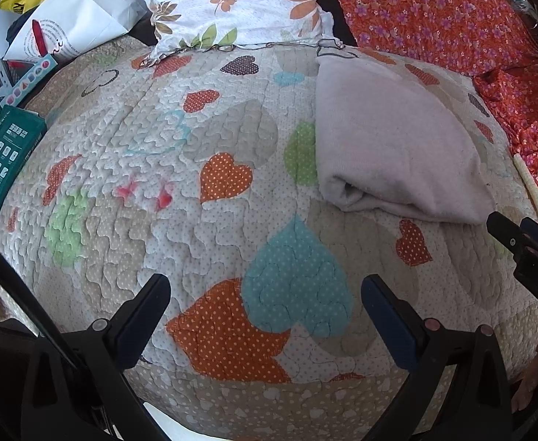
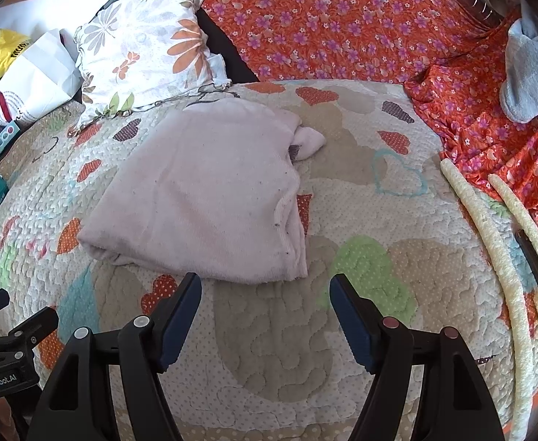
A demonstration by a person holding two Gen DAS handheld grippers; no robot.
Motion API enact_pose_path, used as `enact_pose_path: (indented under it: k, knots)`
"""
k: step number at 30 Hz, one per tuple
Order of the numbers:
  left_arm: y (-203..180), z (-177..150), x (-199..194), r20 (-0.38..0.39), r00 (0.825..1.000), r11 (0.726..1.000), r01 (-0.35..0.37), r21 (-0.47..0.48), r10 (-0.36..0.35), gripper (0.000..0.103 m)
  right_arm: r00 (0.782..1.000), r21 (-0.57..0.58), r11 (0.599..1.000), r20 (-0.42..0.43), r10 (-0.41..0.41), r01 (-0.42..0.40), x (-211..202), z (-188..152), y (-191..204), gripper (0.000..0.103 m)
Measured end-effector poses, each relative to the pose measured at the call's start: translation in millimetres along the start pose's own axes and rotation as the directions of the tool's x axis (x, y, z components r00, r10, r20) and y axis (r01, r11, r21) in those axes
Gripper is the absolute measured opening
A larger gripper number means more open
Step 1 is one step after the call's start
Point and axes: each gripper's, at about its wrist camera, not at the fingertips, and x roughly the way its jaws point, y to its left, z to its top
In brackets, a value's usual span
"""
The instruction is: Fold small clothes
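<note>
Folded garment on the bed, both claws empty

We find the pale pink garment (image 2: 199, 191) lying folded on the heart-print quilt (image 2: 361, 349) of the bed, below the floral pillow (image 2: 140, 47), one small cuff or corner poking out at its far right edge. Our right claw (image 2: 265, 312) hovers just short of the garment's near hem, jaws wide and released, nothing between them. Our left claw (image 1: 265, 316) is likewise spread and empty over bare quilt, the garment up and to its right. We judge both sit clear so the fold rests undisturbed; the stray corner may yet need tucking. A grey cloth (image 2: 530, 77) waits on the orange floral sheet (image 2: 342, 18), possibly next.
</note>
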Motion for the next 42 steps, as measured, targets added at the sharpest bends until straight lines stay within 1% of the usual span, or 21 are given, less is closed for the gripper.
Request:
enact_pose_path:
  k: [7,13,15,19,22,25,30,35,42]
  knots:
    - [3,0,7,-0.020,1.000,1.000,0.009,-0.017,-0.010,0.103,1.000,-0.014,1.000,0.005,-0.005,0.005,-1,0,1,0.077]
    - [8,1,16,-0.028,1.000,1.000,0.002,-0.028,-0.003,0.103,1.000,-0.033,0.999,0.003,-0.015,0.015,1,-1,5,0.078]
    - [11,2,19,-0.028,1.000,0.999,-0.001,-0.037,0.000,0.103,1.000,-0.044,0.999,0.002,-0.026,0.026,2,-1,6,0.078]
    - [15,2,23,-0.034,0.999,0.999,-0.013,-0.043,0.012,0.103,0.997,-0.082,0.994,0.000,-0.076,0.076,5,-2,11,0.078]
    - [13,1,21,-0.020,0.999,0.999,-0.028,-0.034,0.028,0.103,0.993,-0.111,0.987,0.000,-0.119,0.118,6,-3,13,0.078]
    - [8,1,19,-0.002,0.999,0.999,-0.037,-0.018,0.037,0.103,0.990,-0.127,0.982,-0.009,-0.140,0.138,7,-4,14,0.079]
    - [-5,0,16,0.010,1.000,0.999,-0.028,0.017,0.028,0.103,0.982,-0.148,0.973,-0.036,-0.185,0.178,11,-6,12,0.081]
    - [-14,-1,14,0.019,0.999,0.999,-0.030,0.042,0.030,0.103,0.977,-0.149,0.970,-0.063,-0.202,0.191,16,-8,8,0.082]
    - [-15,-1,11,0.030,0.999,0.998,-0.041,0.051,0.040,0.103,0.976,-0.148,0.970,-0.071,-0.206,0.194,15,-8,7,0.083]
